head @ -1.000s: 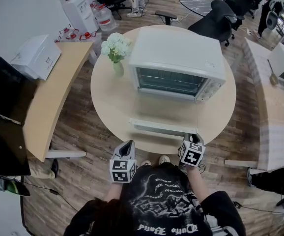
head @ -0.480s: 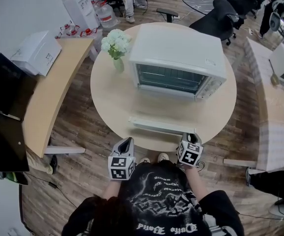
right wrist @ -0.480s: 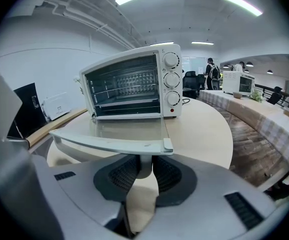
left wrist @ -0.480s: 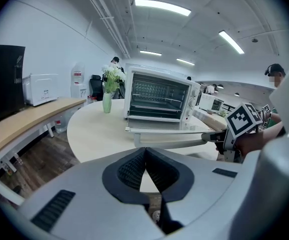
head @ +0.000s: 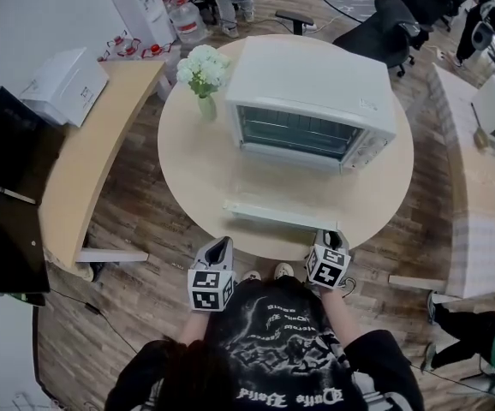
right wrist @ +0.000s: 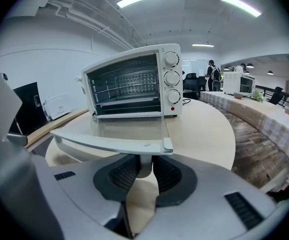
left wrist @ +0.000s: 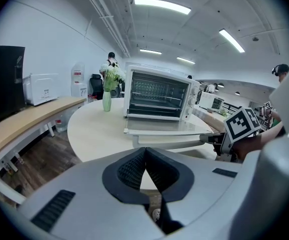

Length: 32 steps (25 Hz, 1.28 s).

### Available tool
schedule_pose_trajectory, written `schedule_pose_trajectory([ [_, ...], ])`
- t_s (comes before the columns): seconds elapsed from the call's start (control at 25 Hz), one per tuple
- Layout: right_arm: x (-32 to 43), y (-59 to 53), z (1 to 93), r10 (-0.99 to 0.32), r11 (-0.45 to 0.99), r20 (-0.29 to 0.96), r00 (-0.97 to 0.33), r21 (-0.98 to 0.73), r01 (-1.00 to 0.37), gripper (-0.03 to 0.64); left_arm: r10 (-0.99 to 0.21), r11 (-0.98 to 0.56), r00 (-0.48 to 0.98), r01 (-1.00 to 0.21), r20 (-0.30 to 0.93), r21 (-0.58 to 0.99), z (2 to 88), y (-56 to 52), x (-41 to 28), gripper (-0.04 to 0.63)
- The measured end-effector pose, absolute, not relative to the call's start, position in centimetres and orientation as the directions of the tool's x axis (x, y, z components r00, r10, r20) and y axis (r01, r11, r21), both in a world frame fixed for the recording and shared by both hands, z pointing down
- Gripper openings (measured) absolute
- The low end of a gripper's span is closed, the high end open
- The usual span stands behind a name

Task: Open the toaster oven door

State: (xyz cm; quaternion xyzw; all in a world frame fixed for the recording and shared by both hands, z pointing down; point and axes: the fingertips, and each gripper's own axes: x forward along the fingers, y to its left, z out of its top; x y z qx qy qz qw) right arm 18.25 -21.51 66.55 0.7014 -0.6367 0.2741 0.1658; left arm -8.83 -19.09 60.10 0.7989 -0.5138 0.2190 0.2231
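The right gripper (right wrist: 143, 170) is pinching the handle (right wrist: 109, 145) of the door (right wrist: 129, 128), its pads pressed on the short white post at the handle's right end, right at the fingertips. The door lies dropped flat and level just ahead of this gripper, hinged at the foot of the toaster oven (right wrist: 129, 84), with its free edge pointing back toward the gripper and its long axis running crosswise from the grip off to the left. The oven stands farther ahead, open mouth facing the gripper, and its three knobs (right wrist: 172, 77) are stacked upright on the right of the front. The left gripper (left wrist: 144, 166) has its jaws pressed together with nothing between them; it hangs at the near rim of the round table (head: 187, 165), left of the right gripper (head: 329, 236), with the door's left end ahead and slightly to its right
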Motion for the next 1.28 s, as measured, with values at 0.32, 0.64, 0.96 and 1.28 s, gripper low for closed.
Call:
schedule_pose_trajectory([
  [0.32,18.2,-21.4,67.3,-0.822,-0.124,0.568,0.039,-0.112,-0.986,0.092,-0.722,-0.380,0.371,-0.918,0.583,0.114,60.1,-19.1,-8.7,0.020],
  [0.64,18.2,-21.3,68.1,-0.835,-0.127,0.548,0.048,-0.108,-0.986,0.094,-0.729,-0.367,0.360,-0.924,0.583,0.111,60.1,-19.5,-9.1,0.020],
  [0.96,18.4,-21.2,67.9,-0.835,-0.151,0.544,0.076,-0.095,-0.984,0.115,-0.731,-0.360,0.356,-0.926,0.582,0.113,60.0,-19.5,-9.7,0.020],
  [1.28,18.5,-20.8,67.8,-0.842,-0.160,0.531,0.094,-0.080,-0.984,0.124,-0.738,-0.379,0.355,-0.922,0.574,0.082,59.5,-19.6,-10.1,0.020],
])
